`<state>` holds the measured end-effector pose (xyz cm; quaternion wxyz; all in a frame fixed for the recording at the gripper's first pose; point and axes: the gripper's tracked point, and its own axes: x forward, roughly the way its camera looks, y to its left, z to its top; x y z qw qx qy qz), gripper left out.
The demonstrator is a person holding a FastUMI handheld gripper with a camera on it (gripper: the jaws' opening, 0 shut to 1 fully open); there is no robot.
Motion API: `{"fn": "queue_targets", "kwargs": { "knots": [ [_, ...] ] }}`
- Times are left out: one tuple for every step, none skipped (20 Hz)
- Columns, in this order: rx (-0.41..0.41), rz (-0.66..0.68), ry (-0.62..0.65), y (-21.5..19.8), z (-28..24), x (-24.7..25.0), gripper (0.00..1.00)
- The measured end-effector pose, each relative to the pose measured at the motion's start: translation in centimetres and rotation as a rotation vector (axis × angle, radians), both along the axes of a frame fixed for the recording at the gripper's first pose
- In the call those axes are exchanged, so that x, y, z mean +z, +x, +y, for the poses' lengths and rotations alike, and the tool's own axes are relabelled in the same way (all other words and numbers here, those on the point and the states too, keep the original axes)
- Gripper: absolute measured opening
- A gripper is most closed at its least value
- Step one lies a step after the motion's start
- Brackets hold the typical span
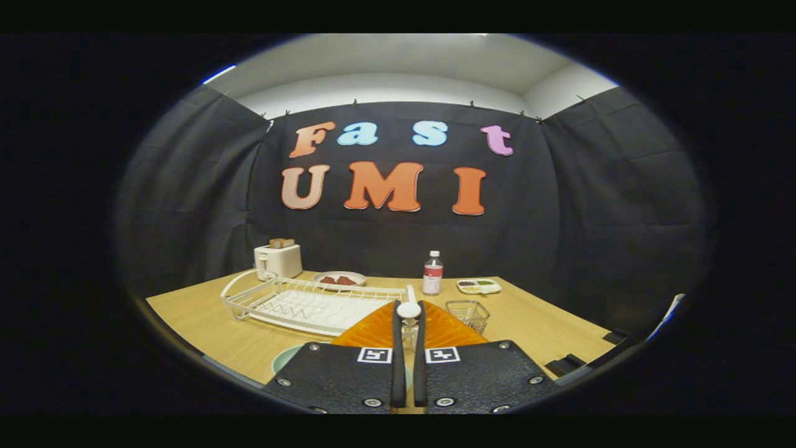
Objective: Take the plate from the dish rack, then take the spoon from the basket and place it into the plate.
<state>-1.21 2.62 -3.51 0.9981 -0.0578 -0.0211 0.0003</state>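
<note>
The gripper (408, 311) is closed almost fully, its two fingers clamped on a white spoon (408, 308) whose rounded end sticks up between the tips. Just below the fingers, a pale green round plate (285, 359) lies on the light wooden table (199, 320). Beyond the gripper to the left sits a white wire dish rack (305, 302); to the right, near the fingertips, a small wire mesh basket (468, 313). Farther behind the rack stand a white toaster (278, 260), a plate of food (339, 278), a clear plastic bottle (433, 272) and a small divided tray (479, 285).
</note>
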Motion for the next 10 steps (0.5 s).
{"fn": "queue_targets", "kwargs": {
  "knots": [
    [0.017, -0.001, 0.006, -0.3, 0.8, -0.3, 0.05],
    [0.034, 0.001, 0.013, -0.5, 1.6, -0.7, 0.05],
    [0.049, 0.013, 0.015, -0.6, 2.3, -1.4, 0.05],
    [0.06, 0.027, 0.016, -0.6, 2.8, -2.3, 0.05],
    [0.072, 0.041, 0.014, -0.7, 3.3, -3.0, 0.05],
    [0.083, 0.05, 0.009, -0.9, 3.8, -3.5, 0.05],
    [0.092, 0.055, 0.002, -1.0, 4.2, -4.0, 0.05],
    [0.1, 0.062, -0.005, -0.9, 4.5, -4.5, 0.05],
    [0.107, 0.069, -0.01, -1.0, 4.9, -5.0, 0.05],
    [0.117, 0.075, -0.011, -0.9, 5.2, -5.5, 0.05]
  ]
}}
